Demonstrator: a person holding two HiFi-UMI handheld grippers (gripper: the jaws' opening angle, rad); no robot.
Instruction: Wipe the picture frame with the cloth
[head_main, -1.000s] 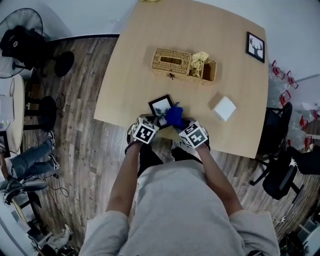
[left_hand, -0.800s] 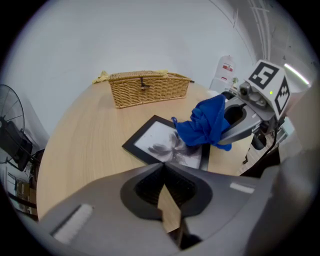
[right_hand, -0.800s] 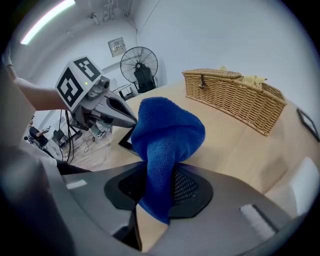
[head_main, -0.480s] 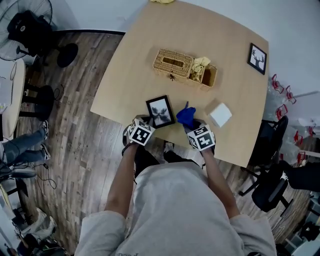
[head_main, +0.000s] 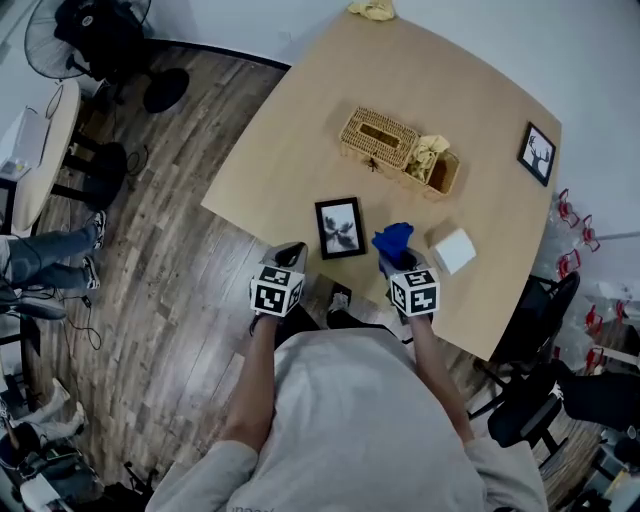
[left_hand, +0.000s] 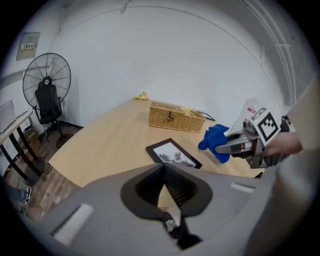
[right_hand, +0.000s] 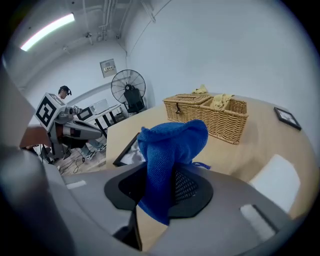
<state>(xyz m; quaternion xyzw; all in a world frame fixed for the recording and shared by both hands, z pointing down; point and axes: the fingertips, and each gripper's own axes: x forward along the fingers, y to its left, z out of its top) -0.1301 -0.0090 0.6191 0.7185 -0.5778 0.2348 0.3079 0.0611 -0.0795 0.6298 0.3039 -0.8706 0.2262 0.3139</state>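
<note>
A black picture frame (head_main: 340, 228) with a grey print lies flat near the table's front edge; the left gripper view shows the frame (left_hand: 173, 153) just ahead of the jaws. My left gripper (head_main: 289, 252) is off the table edge to the frame's left, with its jaws shut and empty (left_hand: 164, 168). My right gripper (head_main: 396, 260) is shut on a blue cloth (head_main: 393, 240), held just right of the frame and apart from it. In the right gripper view the cloth (right_hand: 170, 150) stands bunched between the jaws, with the frame (right_hand: 129, 150) partly hidden behind it.
A wicker basket (head_main: 378, 138) with a yellow cloth (head_main: 431, 148) in its side part stands mid-table. A white box (head_main: 453, 249) sits right of the blue cloth. A small deer picture (head_main: 539, 153) lies at the far right. A fan (left_hand: 46, 82) and chairs stand beside the table.
The frame now lies flat on the table. The right gripper has carried the blue cloth off it to the right. Both grippers have drawn back toward the table edge.
</note>
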